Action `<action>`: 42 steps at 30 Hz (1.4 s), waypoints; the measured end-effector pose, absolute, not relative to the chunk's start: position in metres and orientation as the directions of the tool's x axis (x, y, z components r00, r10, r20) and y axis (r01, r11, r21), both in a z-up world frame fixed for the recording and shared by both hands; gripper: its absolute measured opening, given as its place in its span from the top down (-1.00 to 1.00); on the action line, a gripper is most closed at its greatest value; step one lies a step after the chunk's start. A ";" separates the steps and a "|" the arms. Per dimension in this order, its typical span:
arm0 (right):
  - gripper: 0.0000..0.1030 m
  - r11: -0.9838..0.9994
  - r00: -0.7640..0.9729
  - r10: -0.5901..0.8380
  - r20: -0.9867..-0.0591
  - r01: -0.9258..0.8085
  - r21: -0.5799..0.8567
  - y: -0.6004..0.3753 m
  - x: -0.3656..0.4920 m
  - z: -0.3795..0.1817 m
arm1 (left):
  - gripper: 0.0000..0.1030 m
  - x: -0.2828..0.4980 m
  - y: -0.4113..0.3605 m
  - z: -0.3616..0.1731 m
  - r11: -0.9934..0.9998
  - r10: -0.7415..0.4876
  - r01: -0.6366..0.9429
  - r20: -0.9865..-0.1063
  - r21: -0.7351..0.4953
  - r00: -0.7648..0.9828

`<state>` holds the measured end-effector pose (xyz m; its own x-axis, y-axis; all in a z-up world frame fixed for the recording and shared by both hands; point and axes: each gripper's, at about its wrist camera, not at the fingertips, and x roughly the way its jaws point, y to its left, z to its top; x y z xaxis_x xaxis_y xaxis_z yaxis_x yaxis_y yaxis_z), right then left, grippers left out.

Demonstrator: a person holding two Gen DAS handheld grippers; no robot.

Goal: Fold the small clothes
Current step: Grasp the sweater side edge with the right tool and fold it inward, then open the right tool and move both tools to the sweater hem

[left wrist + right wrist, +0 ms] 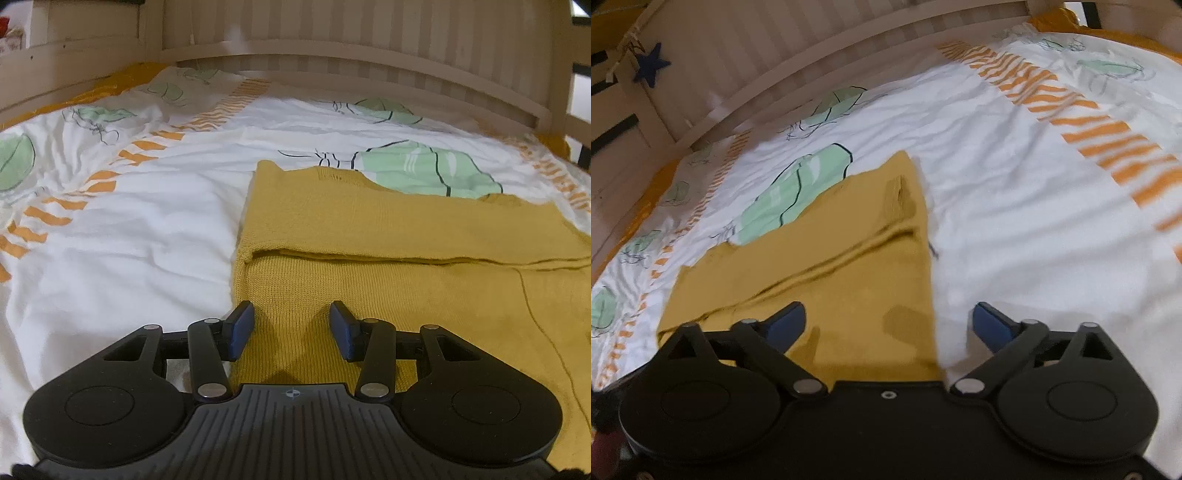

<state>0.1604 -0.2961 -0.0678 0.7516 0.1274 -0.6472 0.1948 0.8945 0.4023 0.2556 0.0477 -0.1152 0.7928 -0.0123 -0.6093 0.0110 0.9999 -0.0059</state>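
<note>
Covering most of the room's view is a bed (129, 229) with a white sheet printed in green leaves and orange stripes, fenced by a pale slatted rail (332, 48); it seems to serve as the flat folding surface. On it lies the mustard knitted garment (406, 229), spread flat with one layer already turned over itself, a crease running across its width, which suggests the fold is partly done. The right gripper (890, 325) hangs over the garment's side edge, where knit meets sheet, its jaws spread wide with nothing between them; probably it has let the cloth go. The left gripper (291, 330) sits low over the near left corner of the knit, jaws half parted, pads clear of the fabric that lies beneath them, gripping nothing.
</note>
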 end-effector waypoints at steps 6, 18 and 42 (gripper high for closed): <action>-0.96 0.883 0.767 0.113 -0.632 0.214 0.418 -0.289 0.121 -0.065 | 0.14 0.242 0.045 -0.103 0.998 -0.017 0.048 -0.656 0.029 0.755; -0.99 0.873 0.816 0.121 -0.565 0.184 0.453 -0.269 0.068 -0.050 | 0.14 0.144 0.067 -0.060 0.994 -0.063 -0.013 -0.655 -0.110 0.753; -0.99 0.880 0.801 0.154 -0.579 0.155 0.449 -0.243 -0.024 -0.017 | 0.13 0.017 0.049 -0.017 1.000 -0.028 0.014 -0.621 -0.028 0.783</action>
